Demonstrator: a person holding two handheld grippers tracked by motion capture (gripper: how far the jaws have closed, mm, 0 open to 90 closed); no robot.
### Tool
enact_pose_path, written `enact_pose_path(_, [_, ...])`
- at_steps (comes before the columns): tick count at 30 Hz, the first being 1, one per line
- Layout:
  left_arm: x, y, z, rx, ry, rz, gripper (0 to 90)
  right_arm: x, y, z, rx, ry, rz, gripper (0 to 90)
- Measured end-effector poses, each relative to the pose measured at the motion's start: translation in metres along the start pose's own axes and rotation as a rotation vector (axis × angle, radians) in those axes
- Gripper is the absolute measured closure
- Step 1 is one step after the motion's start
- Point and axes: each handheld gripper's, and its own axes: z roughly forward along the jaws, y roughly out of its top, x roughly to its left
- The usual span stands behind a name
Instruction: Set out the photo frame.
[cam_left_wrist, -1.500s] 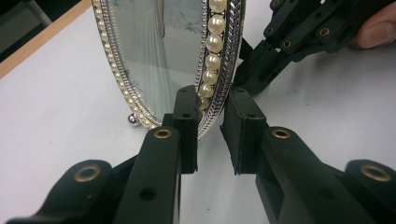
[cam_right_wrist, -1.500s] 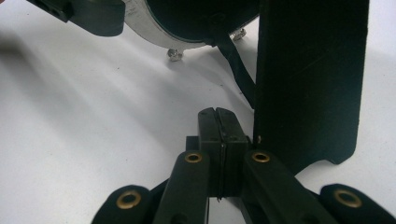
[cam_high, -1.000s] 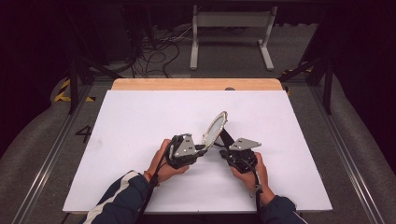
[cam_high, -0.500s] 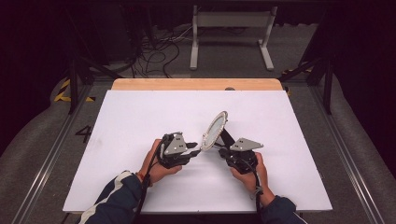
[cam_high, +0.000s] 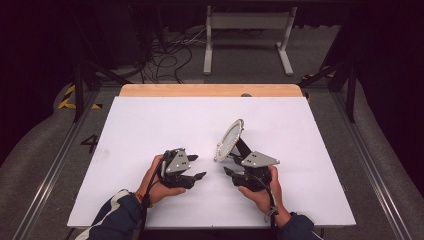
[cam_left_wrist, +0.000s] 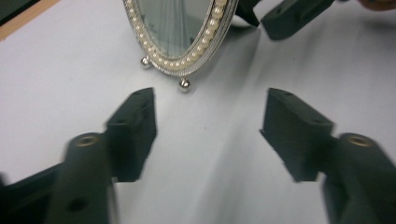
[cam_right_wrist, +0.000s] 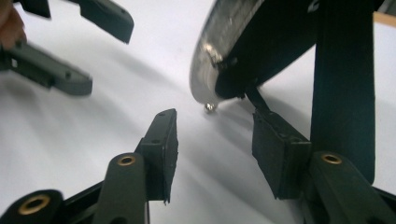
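I am holding the left gripper and the right gripper low over the white worktop, both with fingers spread and pinching nothing; just beyond them the oval pearl-rimmed mirror is standing tilted on its black stand

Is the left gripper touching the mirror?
Apart. In the left gripper view, bare white table lies between the open left gripper and the mirror.

We are drawing our left gripper back from the mirror, its jaws now standing open and clear of it.
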Motion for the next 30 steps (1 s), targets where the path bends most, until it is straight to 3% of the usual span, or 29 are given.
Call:
enact_pose_path(3, [-0.001,-0.011,-0.001,0.029,0.024,-0.041,17.1,0.003,0.003,0.0,-0.013,-0.001,0.01,42.4])
enact_pose_path(9, [0.0,-0.031,-0.01,0.069,-0.006,-0.076,5.1,0.008,0.006,0.007,-0.008,-0.013,0.043,32.2])
enact_pose_path(17, [0.001,-0.043,-0.031,0.046,0.01,-0.096,4.7,0.012,0.009,0.021,-0.002,-0.032,0.113,18.7])
enact_pose_path(20, [0.004,-0.047,-0.037,0.04,0.026,-0.118,5.1,0.011,0.011,0.024,-0.014,-0.053,0.142,21.3])
enact_pose_path(23, [0.005,-0.052,-0.039,0.059,0.039,-0.134,5.5,0.011,0.011,0.025,-0.024,-0.049,0.139,26.1])
enact_pose_path(30, [0.004,-0.062,-0.047,0.061,0.05,-0.146,4.5,0.011,0.015,0.027,-0.042,-0.067,0.16,22.1])
